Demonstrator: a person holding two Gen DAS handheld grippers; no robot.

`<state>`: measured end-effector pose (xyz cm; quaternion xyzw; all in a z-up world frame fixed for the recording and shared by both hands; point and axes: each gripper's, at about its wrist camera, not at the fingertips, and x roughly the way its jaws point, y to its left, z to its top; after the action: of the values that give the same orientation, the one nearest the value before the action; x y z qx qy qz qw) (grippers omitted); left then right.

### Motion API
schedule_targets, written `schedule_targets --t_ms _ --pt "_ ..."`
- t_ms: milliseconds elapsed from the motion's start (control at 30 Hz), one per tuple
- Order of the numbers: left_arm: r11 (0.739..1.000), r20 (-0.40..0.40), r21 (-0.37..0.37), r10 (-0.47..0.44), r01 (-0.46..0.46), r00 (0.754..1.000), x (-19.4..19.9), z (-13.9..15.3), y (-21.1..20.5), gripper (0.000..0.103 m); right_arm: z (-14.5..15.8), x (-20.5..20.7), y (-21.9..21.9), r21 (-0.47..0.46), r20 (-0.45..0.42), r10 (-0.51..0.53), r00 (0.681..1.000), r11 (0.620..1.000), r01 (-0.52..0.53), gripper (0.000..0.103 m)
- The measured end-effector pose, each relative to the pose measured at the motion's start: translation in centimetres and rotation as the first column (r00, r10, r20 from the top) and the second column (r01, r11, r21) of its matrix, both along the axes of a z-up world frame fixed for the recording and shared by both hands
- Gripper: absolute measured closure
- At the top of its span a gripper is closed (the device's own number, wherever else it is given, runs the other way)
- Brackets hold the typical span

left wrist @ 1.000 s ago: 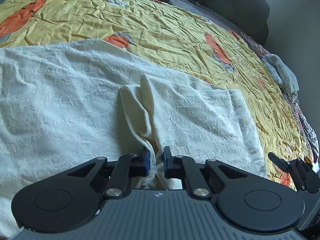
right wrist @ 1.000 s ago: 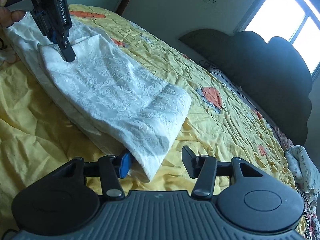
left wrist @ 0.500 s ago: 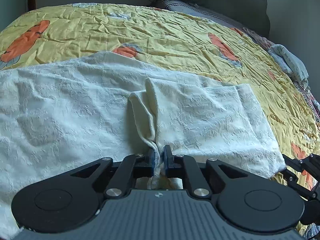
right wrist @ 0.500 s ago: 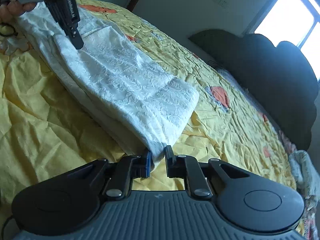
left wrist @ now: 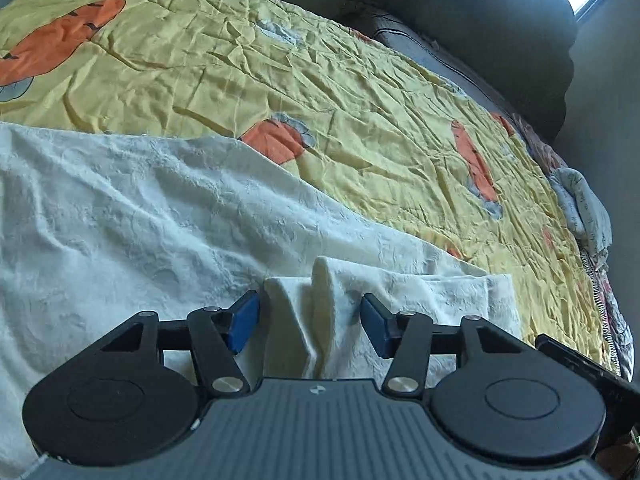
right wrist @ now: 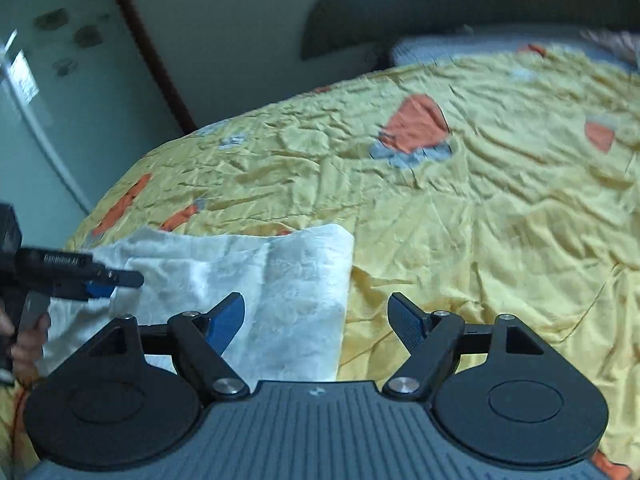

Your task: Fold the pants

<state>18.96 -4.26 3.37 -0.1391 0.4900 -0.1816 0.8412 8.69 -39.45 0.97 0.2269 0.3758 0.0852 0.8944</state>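
Observation:
The white textured pants lie folded on the yellow bedspread. In the left wrist view my left gripper is open, its jaws on either side of a bunched fold of the cloth without clamping it. In the right wrist view the folded pants lie flat with a squared end. My right gripper is open above that end, its left finger over the cloth and its right finger over the bedspread. The left gripper shows at the far left over the pants, its opening not clear from there.
The bed has a yellow cover with orange and grey prints. A dark headboard stands at the far end. A bundle of other cloth lies at the bed's right edge. A wall and door frame are behind.
Both grippers were shut on the pants half a second ago and have opened, letting the cloth go. The right gripper has swung to face the folded end and the bed.

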Motion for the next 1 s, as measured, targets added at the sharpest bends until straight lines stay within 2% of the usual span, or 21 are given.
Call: schedule_targets --t_ms 33,67,100,133,200,267,300,367,467,600,633,667,733,833,900,1000 --pt "1.0 0.017 0.007 -0.008 0.008 1.0 0.0 0.0 -0.4 0.046 -0.5 0.9 0.0 0.018 -0.009 -0.001 1.0 1.0 0.001 0.024" --pt "1.0 0.034 0.022 -0.015 0.014 0.999 0.0 0.0 -0.9 0.051 -1.0 1.6 0.1 0.021 -0.02 -0.003 1.0 1.0 0.004 0.025" --pt "0.999 0.05 0.039 -0.021 0.019 0.999 -0.1 0.0 -1.3 0.055 -1.3 2.2 0.4 0.028 -0.024 0.0 1.0 1.0 0.001 0.032" --pt "0.998 0.064 0.054 -0.029 0.025 0.998 -0.1 -0.1 -1.6 0.066 -1.6 2.8 0.5 0.048 -0.024 0.009 1.0 0.999 -0.007 0.037" --pt "0.995 0.095 0.087 -0.052 0.044 0.994 -0.2 -0.2 -2.1 0.071 -2.0 3.8 0.8 0.071 -0.031 0.016 0.999 0.997 -0.013 0.065" --pt "0.987 0.132 0.142 -0.089 0.07 0.987 -0.6 0.0 -2.5 0.077 -1.7 4.2 1.3 0.034 -0.024 0.027 0.999 0.999 -0.026 0.08" --pt "0.984 0.151 0.16 -0.097 0.072 0.984 -0.9 0.4 -2.6 0.081 -1.2 4.0 1.4 0.025 -0.006 0.037 0.999 0.999 -0.037 0.084" --pt "0.978 0.198 0.2 -0.104 0.064 0.975 -1.6 1.1 -2.4 0.085 -0.5 3.3 1.1 0.032 0.028 0.041 0.999 0.999 -0.042 0.086" --pt "0.973 0.168 0.226 -0.091 0.051 0.982 -1.3 -0.2 -2.1 0.088 -2.4 3.5 0.5 -0.001 -0.022 0.02 1.0 1.0 -0.02 0.086" --pt "0.96 0.213 0.274 -0.112 0.05 0.971 -2.0 -0.5 -2.8 0.088 -2.2 2.8 -0.7 0.076 -0.015 -0.05 0.999 0.996 0.051 0.083" --pt "0.959 0.215 0.277 -0.122 0.06 0.969 -2.2 -0.2 -2.7 0.086 -1.6 2.3 -0.8 0.055 0.004 -0.082 0.997 0.995 0.082 0.082" --pt "0.96 0.216 0.272 -0.123 0.061 0.968 -2.5 0.2 -2.4 0.076 -0.6 1.7 -0.8 0.022 0.039 -0.103 0.994 0.995 0.102 0.082" --pt "0.966 0.227 0.253 -0.117 0.058 0.967 -3.7 1.3 -1.7 0.075 1.3 0.7 -0.1 -0.014 0.099 -0.072 0.993 0.997 0.073 0.079" --pt "0.974 0.253 0.209 -0.135 0.082 0.958 -6.4 2.7 -1.4 0.068 3.3 -0.1 2.4 -0.069 0.139 0.04 0.989 0.997 -0.031 0.077" --pt "0.97 0.273 0.218 -0.164 0.105 0.948 -8.2 2.7 -2.1 0.064 3.3 0.4 4.3 -0.114 0.123 0.1 0.987 0.99 -0.086 0.071" --pt "0.944 0.289 0.286 -0.249 0.165 0.924 -10.2 1.4 -3.9 0.064 1.4 1.8 6.1 -0.135 0.044 0.139 0.989 0.982 -0.132 0.071"
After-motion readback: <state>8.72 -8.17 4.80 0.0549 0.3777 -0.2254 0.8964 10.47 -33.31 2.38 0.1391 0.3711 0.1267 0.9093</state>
